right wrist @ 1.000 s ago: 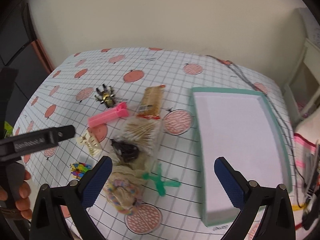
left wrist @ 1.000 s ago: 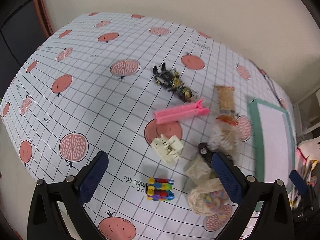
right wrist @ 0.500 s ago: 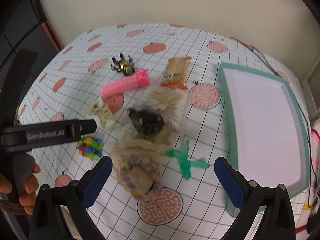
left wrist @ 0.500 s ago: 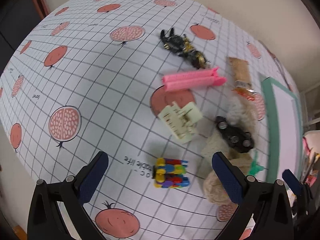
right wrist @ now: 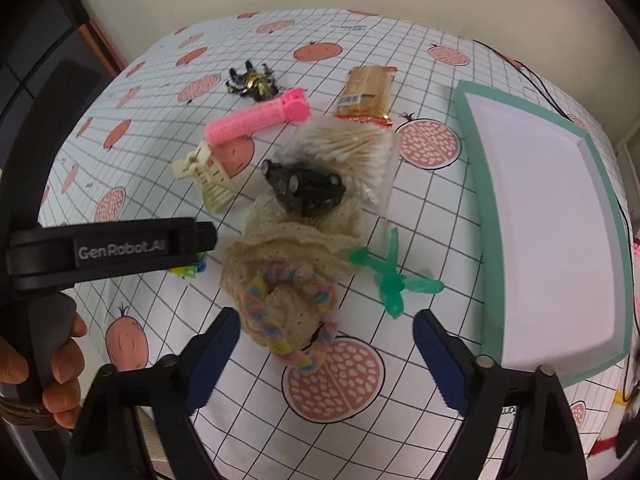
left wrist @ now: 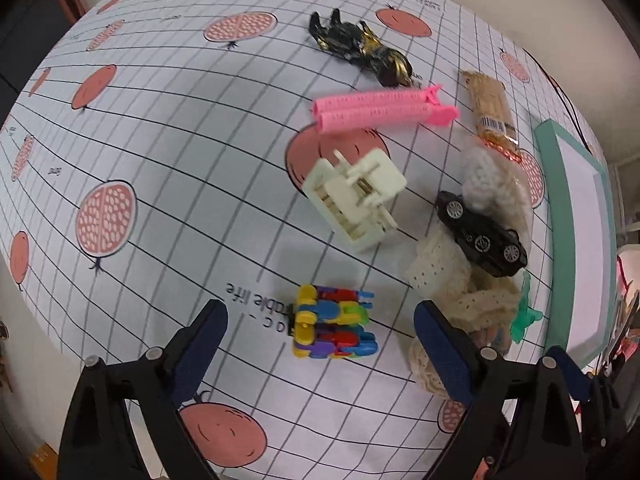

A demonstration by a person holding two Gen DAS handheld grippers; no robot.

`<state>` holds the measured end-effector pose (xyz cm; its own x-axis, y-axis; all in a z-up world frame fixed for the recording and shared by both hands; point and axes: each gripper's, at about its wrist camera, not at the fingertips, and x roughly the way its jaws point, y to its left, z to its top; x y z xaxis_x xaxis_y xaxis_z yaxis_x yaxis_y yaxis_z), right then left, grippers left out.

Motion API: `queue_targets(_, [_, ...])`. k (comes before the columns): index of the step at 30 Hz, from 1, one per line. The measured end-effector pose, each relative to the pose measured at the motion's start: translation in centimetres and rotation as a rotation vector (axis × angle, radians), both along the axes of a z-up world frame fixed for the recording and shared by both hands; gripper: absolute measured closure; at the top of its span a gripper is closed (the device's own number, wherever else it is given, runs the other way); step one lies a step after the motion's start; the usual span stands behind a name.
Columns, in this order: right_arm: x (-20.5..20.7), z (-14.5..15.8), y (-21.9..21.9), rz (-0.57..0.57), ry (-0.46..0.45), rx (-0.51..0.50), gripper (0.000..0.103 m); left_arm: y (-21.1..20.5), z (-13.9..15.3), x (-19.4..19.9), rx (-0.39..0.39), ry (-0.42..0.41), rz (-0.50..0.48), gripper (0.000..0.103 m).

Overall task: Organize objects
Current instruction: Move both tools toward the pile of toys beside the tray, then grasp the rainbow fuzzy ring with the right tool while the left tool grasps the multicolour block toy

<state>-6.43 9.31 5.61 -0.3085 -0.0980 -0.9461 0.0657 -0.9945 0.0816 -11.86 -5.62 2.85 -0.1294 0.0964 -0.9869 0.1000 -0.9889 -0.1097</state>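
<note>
objects on tablecloth (left wrist: 160, 140): one toy car (left wrist: 480, 234), one pink clip (left wrist: 380, 112); both hand-held grippers gape empty.

A toy car (right wrist: 306, 188) lies on a cloth heap (right wrist: 288, 264) mid-table. Swabs (right wrist: 352, 152) sit behind it, a tray (right wrist: 600, 248) right, a clip (right wrist: 210, 174) left.
</note>
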Motion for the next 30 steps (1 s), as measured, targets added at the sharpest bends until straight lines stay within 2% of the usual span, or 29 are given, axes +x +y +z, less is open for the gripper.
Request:
queue_targets(3, [0.0, -0.2, -0.5, 0.016, -0.008, 0.011, 0.024, 0.1, 0.1, 0.2, 0.001, -0.001, -0.009, 0.019])
queue_targets(6, [0.0, -0.3, -0.7, 0.02, -0.02, -0.006, 0.034, 0.0, 0.0, 0.3, 0.014, -0.01, -0.007, 0.021])
queue_targets(8, [-0.1, -0.3, -0.7, 0.024, -0.023, -0.016, 0.048, -0.2, 0.0, 0.5, 0.024, -0.013, -0.005, 0.03])
queue_targets(10, [0.0, -0.5, -0.7, 0.033, -0.035, -0.047, 0.058, -0.3, 0.0, 0.6, 0.03, -0.017, -0.004, 0.031])
queue_targets(13, [0.0, -0.5, -0.9, 0.041, -0.038, -0.054, 0.069, -0.4, 0.2, 0.8, 0.038, -0.017, -0.001, 0.033])
queue_targets(15, [0.1, -0.3, -1.0, 0.047, -0.031, -0.056, 0.077, -0.6, 0.4, 0.9, 0.044, -0.013, 0.001, 0.041])
queue_targets(19, [0.2, 0.0, -1.3, 0.058, -0.02, -0.052, 0.084, -0.9, 0.5, 1.2, 0.052, -0.02, 0.005, 0.045])
queue_targets(20, [0.3, 0.0, -1.3, 0.06, -0.019, -0.051, 0.086, -1.0, 0.6, 1.3, 0.055, -0.019, 0.006, 0.052])
queue_targets(22, [0.2, 0.0, -1.2, 0.059, -0.02, -0.053, 0.086, -1.2, 0.7, 1.5, 0.059, -0.021, 0.009, 0.057])
queue_targets(25, [0.3, 0.1, -1.2, 0.058, -0.015, -0.048, 0.093, -1.4, 1.0, 1.8, 0.062, -0.018, 0.009, 0.057])
queue_targets(30, [0.4, 0.7, -0.8, 0.061, 0.004, -0.056, 0.094, -1.9, 1.6, 2.3, 0.073, -0.007, 0.014, 0.057])
